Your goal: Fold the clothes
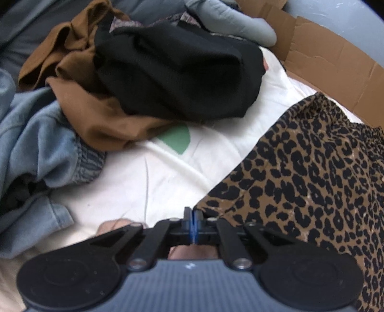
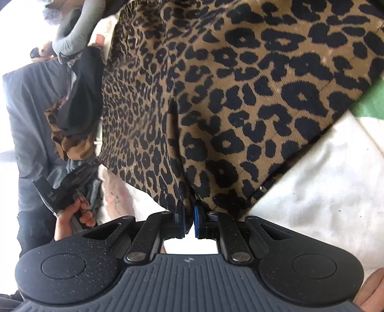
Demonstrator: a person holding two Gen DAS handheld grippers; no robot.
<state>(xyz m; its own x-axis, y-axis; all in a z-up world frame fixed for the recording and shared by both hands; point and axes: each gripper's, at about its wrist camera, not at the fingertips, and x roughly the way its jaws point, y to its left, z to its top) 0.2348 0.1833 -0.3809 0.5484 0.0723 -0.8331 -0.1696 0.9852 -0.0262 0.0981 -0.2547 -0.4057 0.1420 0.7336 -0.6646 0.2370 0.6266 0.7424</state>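
A leopard-print garment lies spread on the white sheet at the right. My left gripper is shut, its pads pressed together at the garment's near-left corner; whether cloth is pinched between them I cannot tell. In the right wrist view the same garment fills most of the frame. My right gripper is shut on its near hem, with cloth bunched between the blue pads. The left gripper and the hand holding it show at the left of that view.
A pile of clothes lies beyond: a black garment, a brown garment, a light blue denim piece and a grey garment. A cardboard box stands at the back right. A green patch marks the sheet.
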